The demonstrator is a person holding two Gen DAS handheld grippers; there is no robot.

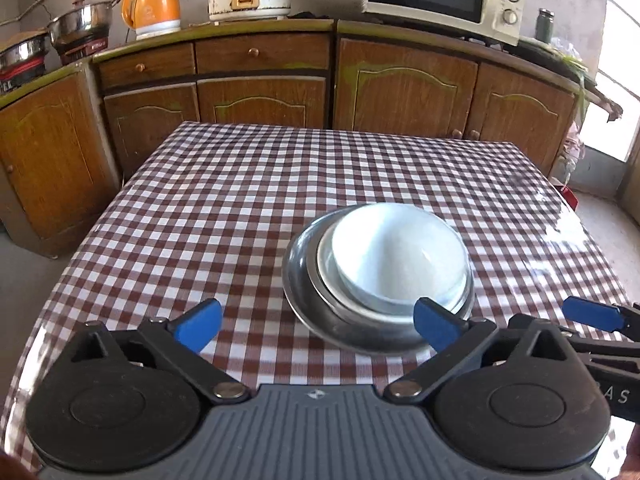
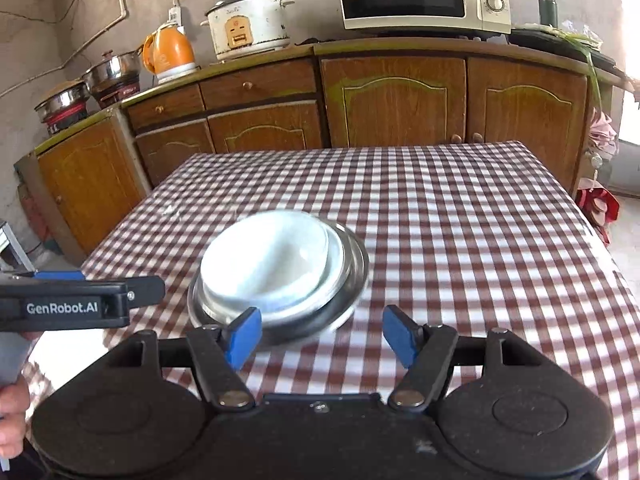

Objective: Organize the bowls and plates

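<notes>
Showing only from the right wrist, a hand (image 2: 12, 420); both tools (image 1: 318, 326) (image 2: 322, 338) spread, empty, near stacked bowls (image 1: 396, 256).

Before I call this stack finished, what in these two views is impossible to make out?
- White bowls, right wrist view: motion blur hides how many are nested.
- Steel plate near rim, left wrist view: covered by left gripper finger.
- Right gripper, left wrist view: cut off by the frame edge.
</notes>
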